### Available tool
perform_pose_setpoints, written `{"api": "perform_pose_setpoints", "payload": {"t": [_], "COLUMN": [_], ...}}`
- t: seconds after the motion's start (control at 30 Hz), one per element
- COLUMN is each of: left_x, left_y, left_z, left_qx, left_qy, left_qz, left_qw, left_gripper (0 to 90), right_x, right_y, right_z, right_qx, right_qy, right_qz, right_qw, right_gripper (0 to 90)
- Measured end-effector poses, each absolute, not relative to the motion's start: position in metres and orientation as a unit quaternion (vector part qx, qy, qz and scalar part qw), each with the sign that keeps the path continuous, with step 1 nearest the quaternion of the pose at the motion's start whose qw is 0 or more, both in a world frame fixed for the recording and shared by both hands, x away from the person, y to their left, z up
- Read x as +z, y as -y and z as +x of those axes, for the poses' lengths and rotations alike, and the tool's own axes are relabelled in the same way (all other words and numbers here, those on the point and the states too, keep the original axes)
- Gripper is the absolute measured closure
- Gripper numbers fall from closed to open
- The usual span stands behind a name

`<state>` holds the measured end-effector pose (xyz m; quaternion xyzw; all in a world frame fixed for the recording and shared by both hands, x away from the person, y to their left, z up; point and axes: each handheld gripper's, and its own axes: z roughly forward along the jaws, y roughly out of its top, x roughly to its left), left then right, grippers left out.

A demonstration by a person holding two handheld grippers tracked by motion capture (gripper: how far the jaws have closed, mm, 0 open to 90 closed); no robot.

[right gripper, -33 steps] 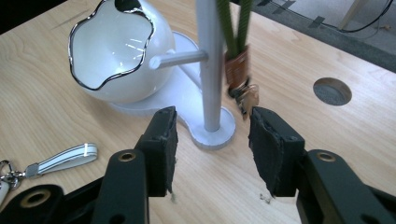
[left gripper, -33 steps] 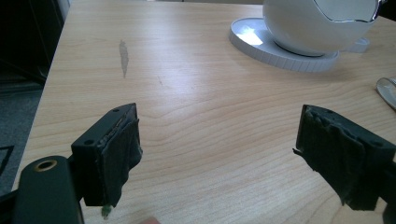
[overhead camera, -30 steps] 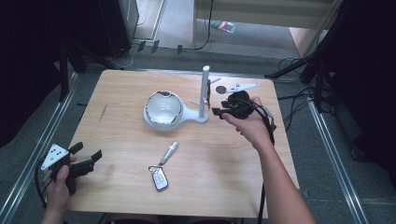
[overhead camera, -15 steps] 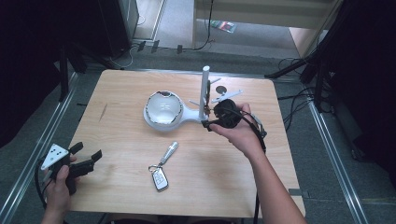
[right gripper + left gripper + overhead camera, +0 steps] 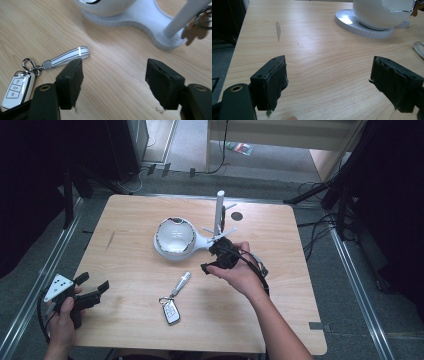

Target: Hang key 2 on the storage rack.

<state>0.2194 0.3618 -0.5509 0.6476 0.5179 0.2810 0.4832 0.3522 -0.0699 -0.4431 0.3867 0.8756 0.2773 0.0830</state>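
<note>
Wooden table (image 5: 125, 270) | car key (image 5: 17, 88) with strap (image 5: 66, 57) lies just in front of white stand (image 5: 175, 240) | right gripper (image 5: 113, 82) jaws just been opening, empty, near strap | left gripper (image 5: 328, 85) wide, empty | risk: pads slip off flat strap, nudging key.

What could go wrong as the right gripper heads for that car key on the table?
1. The right gripper has open fingers with nothing between them, and only the thin strap lies near them; the flat strap could slip from a pinch.
2. The car key lies flat on the table, so the fingers may scrape the wood or push it away.
3. The white stand is close beside the hand; a swing could knock it.
</note>
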Motion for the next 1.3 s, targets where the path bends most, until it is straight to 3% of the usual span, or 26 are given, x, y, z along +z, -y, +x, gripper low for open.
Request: {"api": "perform_pose_setpoints", "payload": {"t": [0.2,0.5,1.3], "left_x": [-0.551,-0.551,-0.551], "left_y": [-0.362,-0.363,-0.364], "left_z": [0.220,0.220,0.221], "left_qx": [0.281,0.276,0.270], "left_qy": [-0.518,-0.518,-0.521], "left_qz": [0.647,0.649,0.649], "left_qw": [0.484,0.484,0.485], "left_gripper": [14.5,14.5,14.5], "right_x": [-0.456,-0.472,-0.497], "right_y": [0.050,0.019,-0.028], "right_z": [0.348,0.341,0.339], "right_qx": [0.249,0.205,0.169], "right_qy": [-0.884,-0.890,-0.883], "right_qz": [0.389,0.402,0.438], "right_qw": [0.077,0.063,0.023], "right_gripper": [21.2,0.0,0.0]}}
